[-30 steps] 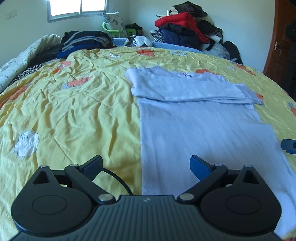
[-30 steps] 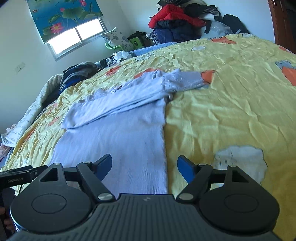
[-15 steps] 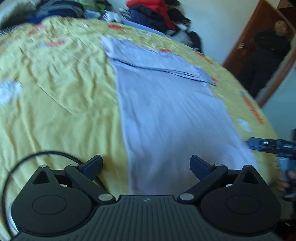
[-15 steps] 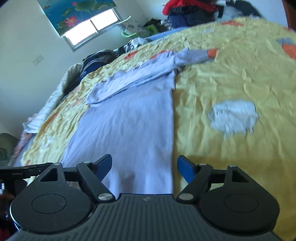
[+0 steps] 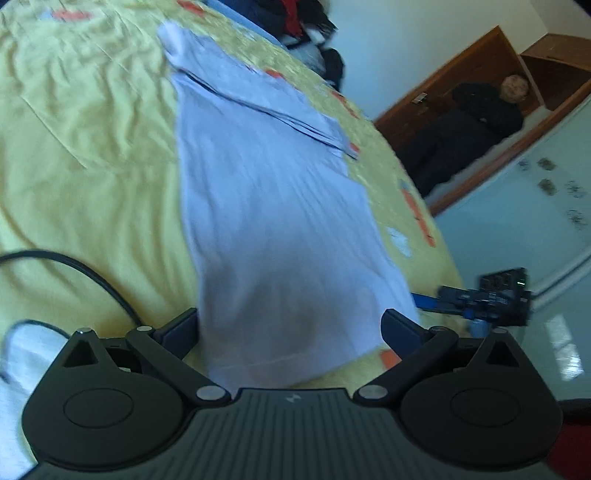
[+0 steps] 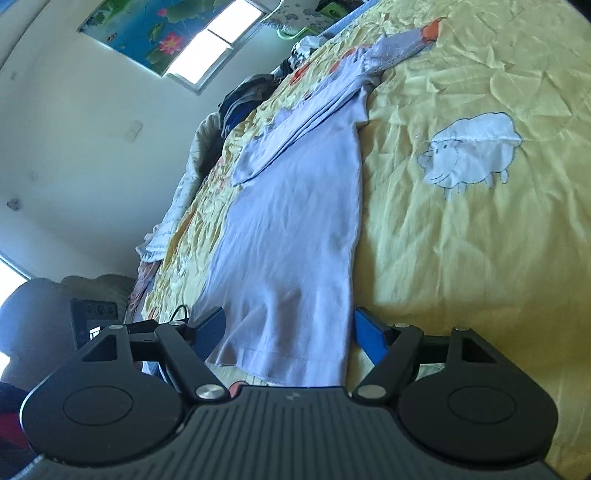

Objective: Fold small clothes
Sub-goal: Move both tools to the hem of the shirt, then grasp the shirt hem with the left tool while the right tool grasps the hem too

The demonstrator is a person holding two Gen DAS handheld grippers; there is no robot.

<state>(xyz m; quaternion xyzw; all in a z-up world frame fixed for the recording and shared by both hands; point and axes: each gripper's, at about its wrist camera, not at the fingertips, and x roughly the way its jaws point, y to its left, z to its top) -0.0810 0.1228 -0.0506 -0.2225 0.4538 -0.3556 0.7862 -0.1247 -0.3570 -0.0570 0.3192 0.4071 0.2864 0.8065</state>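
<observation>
Shirt: a pale lilac long-sleeved shirt (image 5: 273, 206) lies flat on the bed, sleeves folded across its far end, hem nearest both cameras. In the left wrist view it runs from 11 o'clock down to 6 o'clock; in the right wrist view (image 6: 295, 236) it runs from 1 o'clock down to 6 o'clock.
Hem: the bottom edge sits just ahead of each gripper, a thin seam line visible along it.
Left gripper: the left gripper (image 5: 290, 326) has its jaws wide apart, one finger at either side of the hem; the cloth lies below them, and nothing is pinched.
Right gripper: the right gripper (image 6: 290, 334) also stands with jaws spread, its blue pads flanking the hem corner on the shirt's right edge; the pads do not press the fabric. It shows in the left wrist view at 3 o'clock (image 5: 480, 295).
Bedspread: a yellow bedspread (image 6: 461, 258) with orange patches and a white sheep print (image 6: 472, 151) at 2 o'clock of the shirt.
Cable: a black cable (image 5: 85, 273) curves over the bedspread at 9 o'clock in the left wrist view.
Clothes pile: dark and red clothes (image 5: 295, 22) heaped at 12 o'clock beyond the shirt.
Doorway: a person in dark clothing (image 5: 476, 122) stands in a wooden door frame at 2 o'clock.
Window: a bright window (image 6: 218, 48) under a lotus-print blind at 11 o'clock in the right wrist view.
</observation>
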